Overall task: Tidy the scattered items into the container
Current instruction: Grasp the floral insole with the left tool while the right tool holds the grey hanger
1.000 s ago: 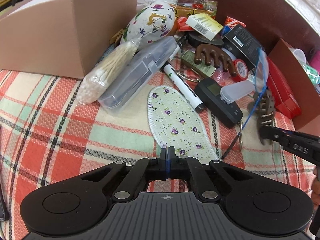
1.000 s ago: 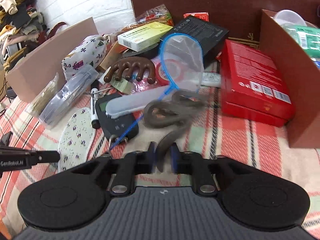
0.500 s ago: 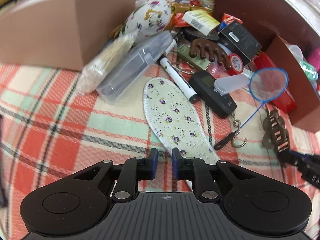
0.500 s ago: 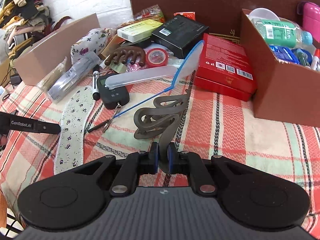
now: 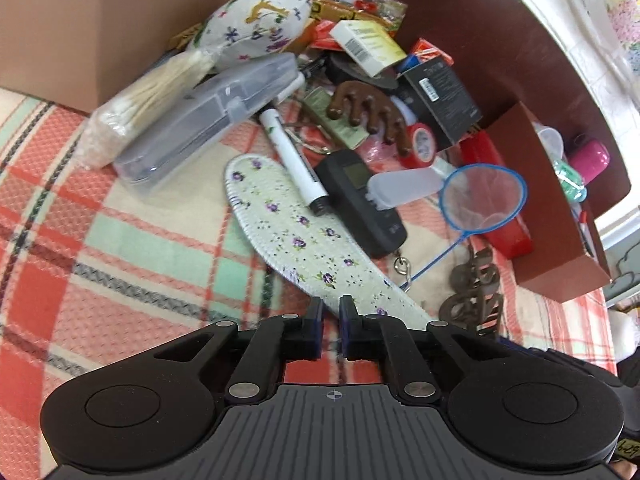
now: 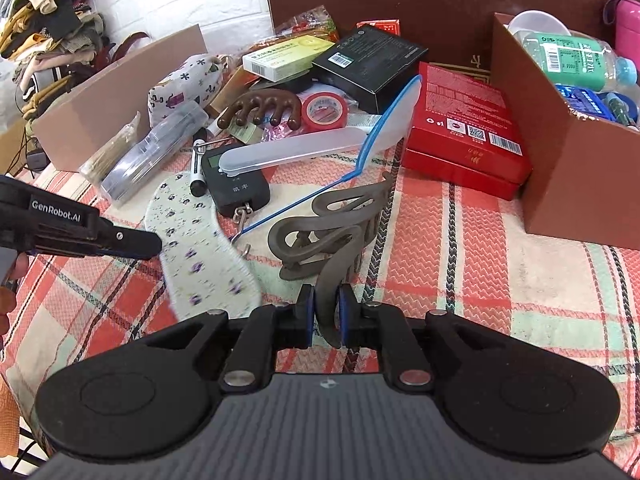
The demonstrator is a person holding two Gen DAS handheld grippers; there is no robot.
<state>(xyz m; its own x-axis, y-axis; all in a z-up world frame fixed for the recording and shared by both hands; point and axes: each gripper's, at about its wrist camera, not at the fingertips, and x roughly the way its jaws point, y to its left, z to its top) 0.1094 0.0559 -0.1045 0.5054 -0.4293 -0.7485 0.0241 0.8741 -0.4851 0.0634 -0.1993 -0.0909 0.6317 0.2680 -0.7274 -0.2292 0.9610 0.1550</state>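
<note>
Gripping the grey hair claw (image 6: 320,236) by 1 of its curved arms, we are keeping our right gripper (image 6: 323,312) clenched on it, its body resting low over the plaid cloth (image 6: 500,280) on the counter, just in front of the brown container (image 6: 568,168) at the right, which is already holding a green bottle (image 6: 568,60) and other bits. Beside the claw, the floral insole (image 5: 288,232) is lying slanted across the cloth, its heel end reaching right up to our left gripper (image 5: 329,320); those jaws are closing with a narrow gap between them, and we are seeing only cloth in that gap, the insole edge just beside the right pad. Past the insole, a black handheld scale (image 5: 360,200) is sitting under a clear toothbrush case (image 5: 404,188), with a white marker (image 5: 292,160) touching the insole's toe end. A small blue net (image 5: 484,196) is leaning against the red box (image 6: 464,120). Farther back, a brown wooden massager (image 5: 368,112), a roll of red tape (image 5: 420,144), a clear plastic case (image 5: 208,116), a pack of cotton swabs (image 5: 136,108) and a floral pouch (image 5: 256,24) are crowding together.
</note>
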